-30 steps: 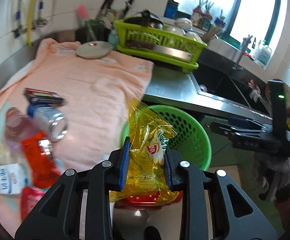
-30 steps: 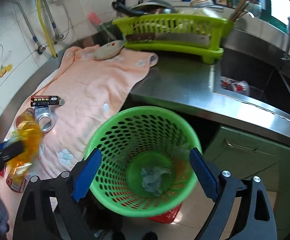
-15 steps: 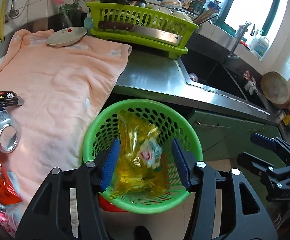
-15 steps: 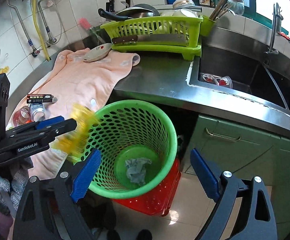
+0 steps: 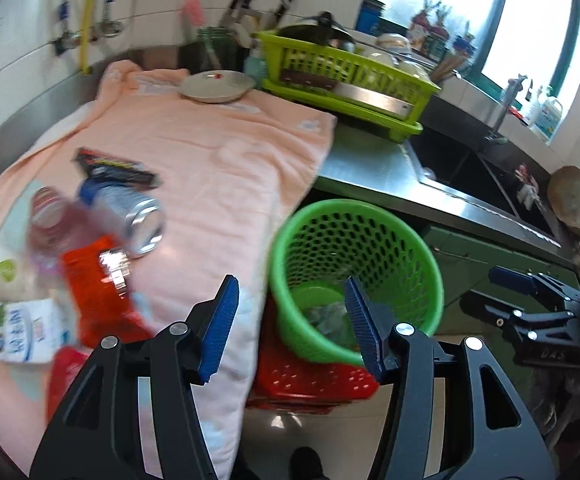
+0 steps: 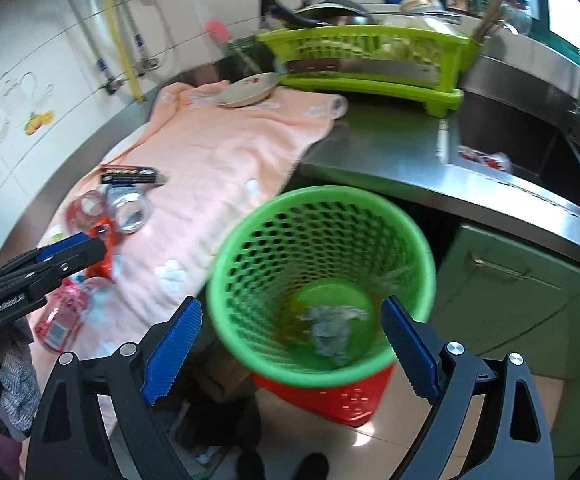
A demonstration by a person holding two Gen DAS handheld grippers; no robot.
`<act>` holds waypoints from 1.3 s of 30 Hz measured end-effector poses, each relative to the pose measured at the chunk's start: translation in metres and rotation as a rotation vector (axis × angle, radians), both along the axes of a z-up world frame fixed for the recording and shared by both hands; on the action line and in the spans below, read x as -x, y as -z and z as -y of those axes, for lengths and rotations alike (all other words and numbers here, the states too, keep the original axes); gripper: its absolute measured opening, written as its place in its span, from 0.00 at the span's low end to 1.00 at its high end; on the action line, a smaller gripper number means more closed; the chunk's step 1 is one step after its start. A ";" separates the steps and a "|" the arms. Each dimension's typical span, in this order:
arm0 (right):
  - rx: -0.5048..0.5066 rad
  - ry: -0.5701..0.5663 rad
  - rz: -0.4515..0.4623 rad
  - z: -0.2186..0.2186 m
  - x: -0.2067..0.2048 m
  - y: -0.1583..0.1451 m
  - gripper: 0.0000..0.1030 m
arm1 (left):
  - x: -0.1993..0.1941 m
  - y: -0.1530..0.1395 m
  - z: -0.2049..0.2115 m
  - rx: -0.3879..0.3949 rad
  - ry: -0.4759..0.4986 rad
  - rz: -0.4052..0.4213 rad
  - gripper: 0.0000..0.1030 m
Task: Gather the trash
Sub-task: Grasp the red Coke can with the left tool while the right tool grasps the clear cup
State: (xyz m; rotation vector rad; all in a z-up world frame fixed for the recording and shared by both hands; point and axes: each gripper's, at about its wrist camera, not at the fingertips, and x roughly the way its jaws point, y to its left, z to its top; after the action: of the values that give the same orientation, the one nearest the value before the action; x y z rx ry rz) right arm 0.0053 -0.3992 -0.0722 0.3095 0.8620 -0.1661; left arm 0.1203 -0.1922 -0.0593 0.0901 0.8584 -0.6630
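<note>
The green mesh bin [image 5: 393,240] [image 6: 417,240] stands on a red crate beside the counter; a yellow wrapper [image 6: 290,316] and grey crumpled trash [image 6: 331,328] lie inside. My left gripper [image 5: 290,324] is open and empty, between the towel's edge and the bin. My right gripper [image 6: 290,344] is open and empty above the bin's near rim. On the pink towel [image 5: 218,168] lie a can [image 5: 142,220], a clear bottle [image 5: 50,224], an orange wrapper [image 5: 94,292], a black box [image 5: 116,168] and a white carton [image 5: 24,328].
A green dish rack [image 5: 345,76] and a plate [image 5: 218,86] sit at the back of the counter. The sink [image 6: 517,148] is to the right. Green cabinet doors [image 6: 529,304] are behind the bin.
My left gripper carried the yellow wrapper over the bin, opened and dropped it in, then swung back left toward the towel. My right gripper stayed open over the bin.
</note>
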 end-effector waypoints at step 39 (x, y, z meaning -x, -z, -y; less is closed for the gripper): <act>0.007 -0.375 -0.036 -0.158 -0.057 0.012 0.86 | -0.027 0.076 -0.143 -0.150 -0.093 -0.164 0.67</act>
State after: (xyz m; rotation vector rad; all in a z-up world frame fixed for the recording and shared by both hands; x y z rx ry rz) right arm 0.0622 -0.2412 -0.0843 0.1337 0.9398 0.1742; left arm 0.1478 -0.0489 -0.1356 0.1312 1.0642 -0.5236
